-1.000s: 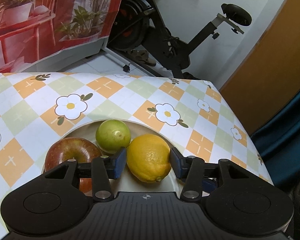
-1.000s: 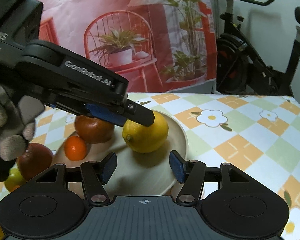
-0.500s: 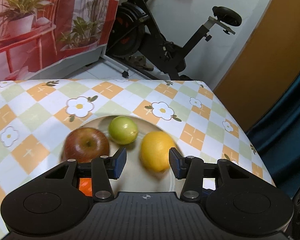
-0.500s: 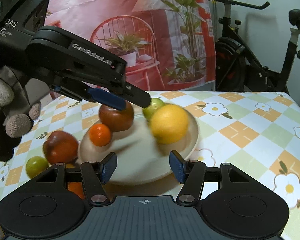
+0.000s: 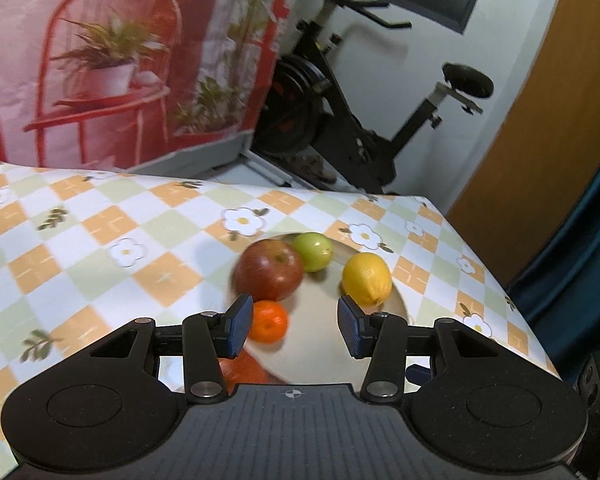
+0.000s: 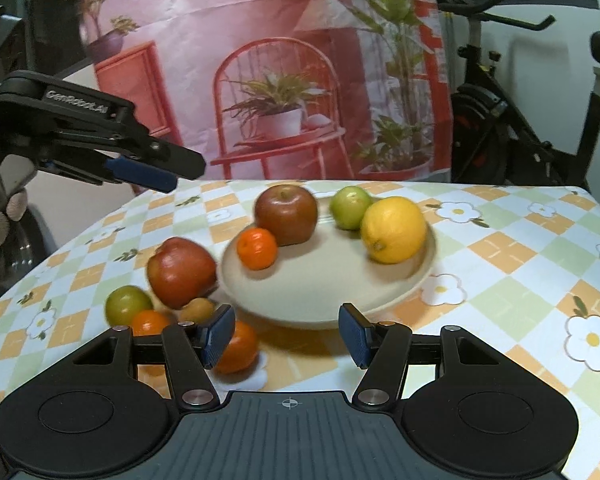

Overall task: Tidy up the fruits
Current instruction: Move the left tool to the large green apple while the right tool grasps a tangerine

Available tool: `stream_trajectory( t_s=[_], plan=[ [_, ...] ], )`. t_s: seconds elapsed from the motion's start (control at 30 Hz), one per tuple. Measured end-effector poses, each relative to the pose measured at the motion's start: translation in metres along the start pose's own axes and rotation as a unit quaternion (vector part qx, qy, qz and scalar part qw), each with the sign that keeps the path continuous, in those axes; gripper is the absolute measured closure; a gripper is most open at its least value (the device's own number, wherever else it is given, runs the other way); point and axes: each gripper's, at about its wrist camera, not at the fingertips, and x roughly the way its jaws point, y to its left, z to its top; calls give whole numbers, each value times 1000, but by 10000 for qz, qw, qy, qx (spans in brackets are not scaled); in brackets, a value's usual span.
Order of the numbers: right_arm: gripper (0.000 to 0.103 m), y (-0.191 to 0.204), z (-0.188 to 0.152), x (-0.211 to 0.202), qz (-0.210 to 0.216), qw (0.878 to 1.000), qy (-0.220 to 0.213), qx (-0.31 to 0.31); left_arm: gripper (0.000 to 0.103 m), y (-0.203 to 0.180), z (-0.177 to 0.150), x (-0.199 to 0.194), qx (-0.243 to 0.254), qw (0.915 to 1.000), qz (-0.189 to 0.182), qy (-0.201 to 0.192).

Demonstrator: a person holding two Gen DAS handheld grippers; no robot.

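On the round cream plate (image 6: 404,292) — dimpled oval lemon (image 6: 393,229), glossy apple (image 6: 286,214) | both grippers' fingers spread, empty

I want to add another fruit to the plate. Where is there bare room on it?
The plate is bare at its near-middle, between the small orange and the lemon. Its far side is crowded: red apple, green fruit.

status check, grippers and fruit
Left gripper open, empty, above plate. Right gripper open, empty. Lemon on plate; second apple on table. Nothing blocking.
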Motion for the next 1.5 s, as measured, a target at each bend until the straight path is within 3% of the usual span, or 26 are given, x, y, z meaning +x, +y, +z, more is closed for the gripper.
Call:
stream_trajectory(
  t_s=[0.33, 0.63, 0.87, 1.07, 1.5],
  plan=[
    [51, 31, -7, 18, 348, 9976, 244, -545, 56, 24, -35, -35, -242, 9989, 384, -144],
    [58, 34, -9, 33, 295, 9972, 433, -531, 59, 49, -50, -40, -734, 9955, 603, -44],
    [70, 32, -15, 33, 281, 9969, 501, -537, 59, 40, -61, -36, -649, 9966, 501, 41],
    [70, 28, -17, 30, 326, 9974, 457, -448, 65, 33, -69, -34, -554, 9980, 287, 120],
    [64, 30, -14, 33, 280, 9978, 441, -406, 65, 20, -81, -19, -525, 9971, 5, 543]
  ],
)
